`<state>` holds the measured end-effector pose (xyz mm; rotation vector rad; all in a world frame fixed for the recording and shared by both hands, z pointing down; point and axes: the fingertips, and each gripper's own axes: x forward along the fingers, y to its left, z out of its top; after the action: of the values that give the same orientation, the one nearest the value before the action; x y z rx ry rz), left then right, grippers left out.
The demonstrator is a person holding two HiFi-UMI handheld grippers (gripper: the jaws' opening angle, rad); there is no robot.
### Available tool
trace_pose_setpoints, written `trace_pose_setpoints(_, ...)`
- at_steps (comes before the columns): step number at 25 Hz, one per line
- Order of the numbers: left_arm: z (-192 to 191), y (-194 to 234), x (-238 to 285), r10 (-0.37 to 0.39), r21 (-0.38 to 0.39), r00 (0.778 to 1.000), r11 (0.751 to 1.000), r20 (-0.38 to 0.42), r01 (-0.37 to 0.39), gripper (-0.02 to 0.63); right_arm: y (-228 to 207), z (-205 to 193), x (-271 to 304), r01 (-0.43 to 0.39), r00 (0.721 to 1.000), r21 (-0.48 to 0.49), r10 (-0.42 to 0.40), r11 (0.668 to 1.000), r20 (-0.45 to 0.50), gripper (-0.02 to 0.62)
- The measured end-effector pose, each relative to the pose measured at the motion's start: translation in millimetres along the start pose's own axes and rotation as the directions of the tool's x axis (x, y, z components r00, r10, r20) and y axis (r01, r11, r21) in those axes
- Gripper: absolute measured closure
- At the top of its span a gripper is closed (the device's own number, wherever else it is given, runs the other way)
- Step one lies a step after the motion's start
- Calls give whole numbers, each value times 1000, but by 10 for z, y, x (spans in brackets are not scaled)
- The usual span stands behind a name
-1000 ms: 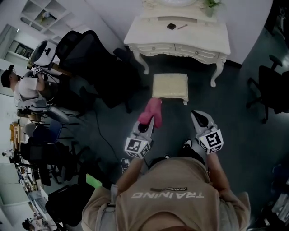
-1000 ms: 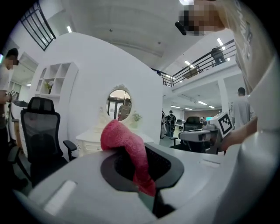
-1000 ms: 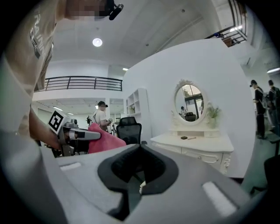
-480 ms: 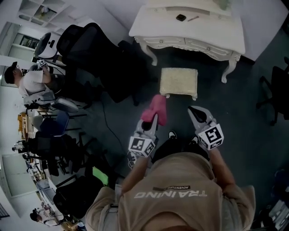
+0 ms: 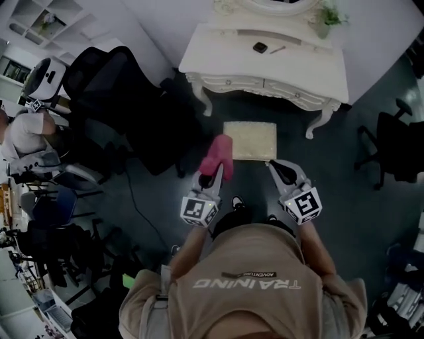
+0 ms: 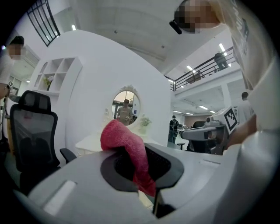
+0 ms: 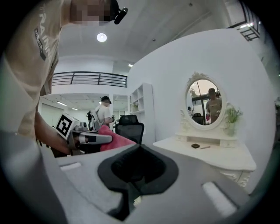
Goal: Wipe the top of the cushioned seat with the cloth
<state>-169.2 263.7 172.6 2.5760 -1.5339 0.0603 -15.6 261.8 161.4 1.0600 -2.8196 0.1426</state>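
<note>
The cushioned seat [image 5: 250, 140] is a small cream stool on the dark floor in front of the dressing table. A pink cloth [image 5: 217, 156] hangs over the tip of my left gripper [image 5: 216, 169], which is shut on it; the cloth is at the seat's left front corner. In the left gripper view the cloth [image 6: 126, 146] bulges up out of the shut jaws of the left gripper [image 6: 141, 174]. My right gripper [image 5: 274, 165] is just short of the seat's right front corner. Its jaws are shut and empty in the right gripper view [image 7: 134, 178], where the cloth [image 7: 114, 141] shows at left.
A white dressing table [image 5: 265, 63] with an oval mirror [image 7: 204, 101] stands behind the stool, carrying a small black object [image 5: 260, 48] and a plant [image 5: 322, 16]. A black office chair [image 5: 122, 93] stands at left, another chair [image 5: 397, 142] at right. A person [image 5: 23, 129] sits far left.
The person has come closer to the stool. Both grippers now reach its front edge, and the cloth has moved from short of the seat to its left front corner.
</note>
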Motion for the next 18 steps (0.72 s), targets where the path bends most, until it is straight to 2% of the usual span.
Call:
trace_pose_setpoints(4,114,458,261,-43,23,999,999,16,43,574,8,97,398,39,999,-11,-39,999,-18,591)
trace_pose_setpoints(9,59,886,374,-72,-17,997,997,16,72,574,63,103,766,87,995,7,-87,996,-42,591)
trace_pose_setpoints(14,-136,1042,465,-76,-83,997,994,-2,76,574,-90,96,944,102,992,-1,-102,995,-77,591)
trace_pose_setpoints(18,-209,1088,626,-81,-88,997,993,-8,80,574,-284,87,1048,118,989,-6,-118,993,-85,591)
